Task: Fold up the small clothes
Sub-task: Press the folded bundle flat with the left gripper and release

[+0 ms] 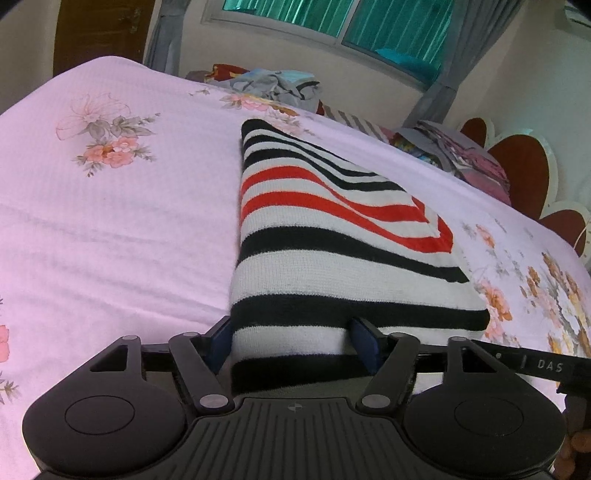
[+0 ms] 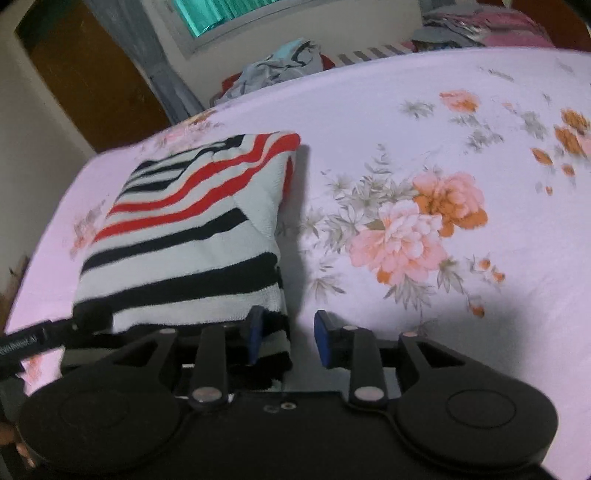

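1. The striped garment (image 1: 332, 236), knitted in white, black and red bands, lies folded into a compact block on the bed sheet (image 1: 122, 229). Its near edge reaches in between both tools.
2. In the left wrist view, the garment sits right of centre on the bed, with a diagonal fold running across its top layer.
3. In the right wrist view, the same garment (image 2: 192, 236) lies at the left of the frame, with bare floral sheet (image 2: 424, 229) to its right.
4. The left tool (image 1: 293, 341) stands wide, its two blue pads on either side of the garment's near edge. Whether the pads press on the cloth cannot be told from the picture.
5. The right tool (image 2: 288, 338) stands partly open. The garment's near right corner lies against its left pad; the right pad stands clear of the cloth, with sheet visible in the gap.
6. A black strap (image 1: 535, 363) runs off to the right of the left tool.
7. A pile of loose clothes (image 1: 280, 86) lies at the far edge of the bed, below a window (image 1: 332, 22) with grey curtains.
8. A red and white scalloped headboard (image 1: 524, 166) stands at the right in the left wrist view, with more clothes (image 1: 465, 158) heaped beside it.
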`<state>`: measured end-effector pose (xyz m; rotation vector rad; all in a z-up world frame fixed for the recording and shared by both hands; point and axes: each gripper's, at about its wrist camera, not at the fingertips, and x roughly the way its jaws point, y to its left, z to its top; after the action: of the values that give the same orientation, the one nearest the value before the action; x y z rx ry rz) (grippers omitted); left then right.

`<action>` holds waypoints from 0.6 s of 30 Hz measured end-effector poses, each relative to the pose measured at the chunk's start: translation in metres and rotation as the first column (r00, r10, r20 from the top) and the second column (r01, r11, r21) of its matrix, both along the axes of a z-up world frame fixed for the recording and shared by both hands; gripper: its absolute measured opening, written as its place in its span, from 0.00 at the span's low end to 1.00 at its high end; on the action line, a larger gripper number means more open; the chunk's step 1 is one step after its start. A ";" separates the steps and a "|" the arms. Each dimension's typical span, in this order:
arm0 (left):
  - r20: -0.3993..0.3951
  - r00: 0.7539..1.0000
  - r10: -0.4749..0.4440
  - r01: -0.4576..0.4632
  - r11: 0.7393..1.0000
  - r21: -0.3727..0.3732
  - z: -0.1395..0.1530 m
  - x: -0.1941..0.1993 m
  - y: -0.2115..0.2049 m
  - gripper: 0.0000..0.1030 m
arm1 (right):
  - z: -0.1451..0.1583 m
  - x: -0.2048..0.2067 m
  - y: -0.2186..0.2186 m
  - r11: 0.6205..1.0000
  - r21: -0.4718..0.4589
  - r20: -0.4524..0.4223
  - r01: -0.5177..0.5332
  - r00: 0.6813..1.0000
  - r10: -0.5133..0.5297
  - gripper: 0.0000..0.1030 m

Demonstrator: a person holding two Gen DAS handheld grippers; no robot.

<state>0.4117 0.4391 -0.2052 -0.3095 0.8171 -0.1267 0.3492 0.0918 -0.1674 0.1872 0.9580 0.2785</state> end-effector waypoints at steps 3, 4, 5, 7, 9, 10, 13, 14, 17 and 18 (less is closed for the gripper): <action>-0.009 1.000 0.004 -0.004 1.000 0.014 0.001 0.000 -0.005 0.80 | 0.001 0.001 0.004 0.999 -0.038 0.006 -0.019 1.000 0.019 0.30; -0.010 1.000 0.005 -0.005 1.000 0.020 0.002 0.000 -0.007 0.84 | 0.001 0.001 0.003 0.999 -0.043 0.005 -0.018 1.000 0.019 0.34; -0.012 1.000 0.007 -0.007 1.000 0.028 0.002 -0.001 -0.010 0.90 | 0.002 0.001 0.003 0.999 -0.051 0.003 -0.020 1.000 0.020 0.36; -0.014 1.000 0.015 -0.015 0.999 0.036 0.005 -0.003 -0.012 0.98 | 0.004 0.002 0.006 0.996 -0.081 0.006 -0.030 1.000 0.030 0.41; -0.017 1.000 0.024 -0.023 0.999 0.043 0.007 -0.006 -0.014 1.00 | 0.007 0.002 0.010 0.992 -0.119 0.011 -0.045 0.999 0.046 0.44; -0.026 0.999 0.029 -0.028 0.999 0.046 0.008 -0.007 -0.015 1.00 | 0.008 0.002 0.012 0.989 -0.143 0.015 -0.048 0.999 0.051 0.49; -0.093 0.992 0.084 -0.074 0.992 0.101 0.010 -0.008 -0.022 1.00 | 0.006 0.004 0.014 0.980 -0.187 0.020 -0.067 0.997 0.072 0.55; -0.122 0.986 0.109 -0.093 0.987 0.130 0.009 -0.009 -0.024 1.00 | 0.005 0.005 0.014 0.978 -0.199 0.020 -0.068 0.997 0.073 0.60; -0.135 0.971 0.198 -0.168 0.963 0.210 0.017 -0.019 -0.030 1.00 | 0.013 0.004 0.009 0.982 -0.179 0.005 -0.057 0.998 0.059 0.60; -0.125 0.968 0.216 -0.185 0.957 0.223 0.022 -0.024 -0.030 1.00 | 0.020 0.000 0.007 0.984 -0.171 0.024 -0.048 0.998 0.053 0.60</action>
<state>0.3879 0.4086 -0.1834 -0.2022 0.9332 0.1750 0.3492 0.0986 -0.1478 0.0021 0.9544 0.2434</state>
